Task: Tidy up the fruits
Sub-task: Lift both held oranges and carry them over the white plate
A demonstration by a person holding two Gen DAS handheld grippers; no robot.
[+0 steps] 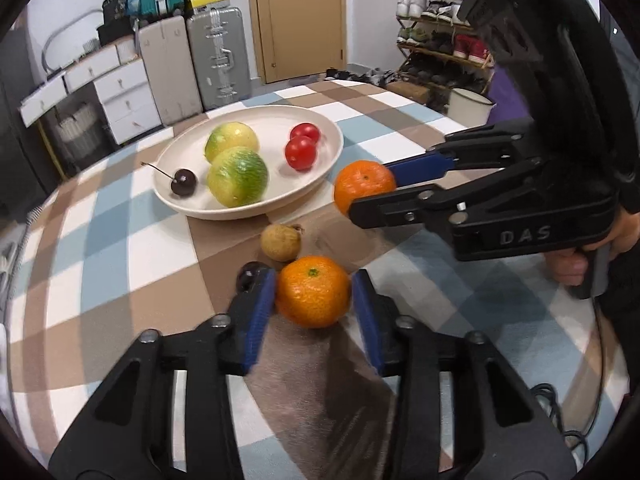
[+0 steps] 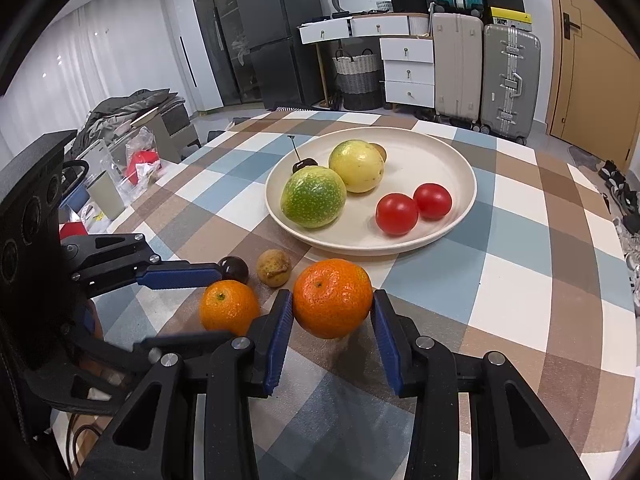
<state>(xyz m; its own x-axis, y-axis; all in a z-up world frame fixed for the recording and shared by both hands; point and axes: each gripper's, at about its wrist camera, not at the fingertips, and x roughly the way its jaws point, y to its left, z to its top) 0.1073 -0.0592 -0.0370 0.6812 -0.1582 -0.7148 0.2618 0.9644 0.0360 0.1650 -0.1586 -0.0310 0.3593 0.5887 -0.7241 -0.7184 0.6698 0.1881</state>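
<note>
My left gripper is shut on an orange that rests on the checked tablecloth; the same orange shows in the right wrist view. My right gripper is shut on a second orange, held just above the cloth near the plate; it also shows in the left wrist view. The cream plate holds two green-yellow fruits, two tomatoes and a cherry. A brown longan and a dark cherry lie on the cloth beside my left gripper.
The table's right edge runs near the plate in the right wrist view. Off the table are suitcases, a white drawer unit, a shoe rack, a door and clutter at the left.
</note>
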